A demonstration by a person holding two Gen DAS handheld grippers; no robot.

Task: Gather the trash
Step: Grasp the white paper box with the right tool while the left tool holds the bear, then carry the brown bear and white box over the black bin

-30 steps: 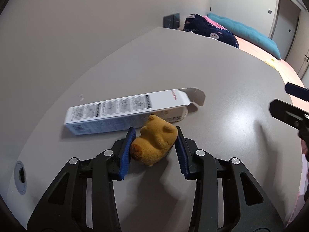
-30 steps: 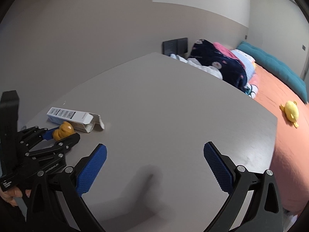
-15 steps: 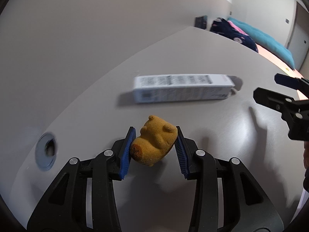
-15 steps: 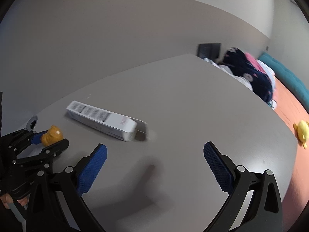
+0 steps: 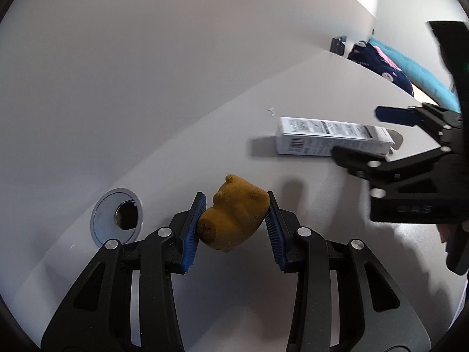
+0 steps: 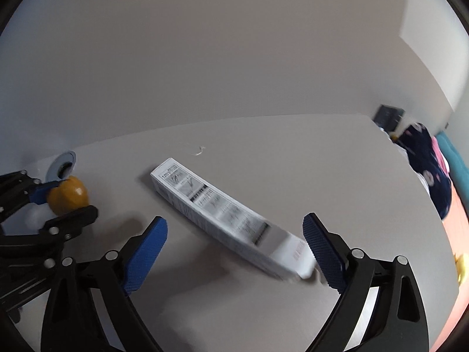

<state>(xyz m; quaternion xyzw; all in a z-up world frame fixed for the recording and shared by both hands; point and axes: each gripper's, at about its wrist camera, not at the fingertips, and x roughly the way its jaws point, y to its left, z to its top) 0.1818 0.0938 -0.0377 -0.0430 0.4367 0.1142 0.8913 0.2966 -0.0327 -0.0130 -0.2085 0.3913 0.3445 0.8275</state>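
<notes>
Right wrist: right gripper (image 6: 234, 249) agape, carton (image 6: 222, 214) between; left gripper (image 5: 234, 228) pinching sponge (image 5: 234, 220)

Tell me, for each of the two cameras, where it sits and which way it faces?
Left wrist: sits on the left gripper, looks along its fingers over the grey table; the gripper is shut on the orange sponge toy.
Right wrist: sits on the open right gripper, looks over the white carton.
Shared: toy, carton, table grommet, and each shows the other gripper.
</notes>
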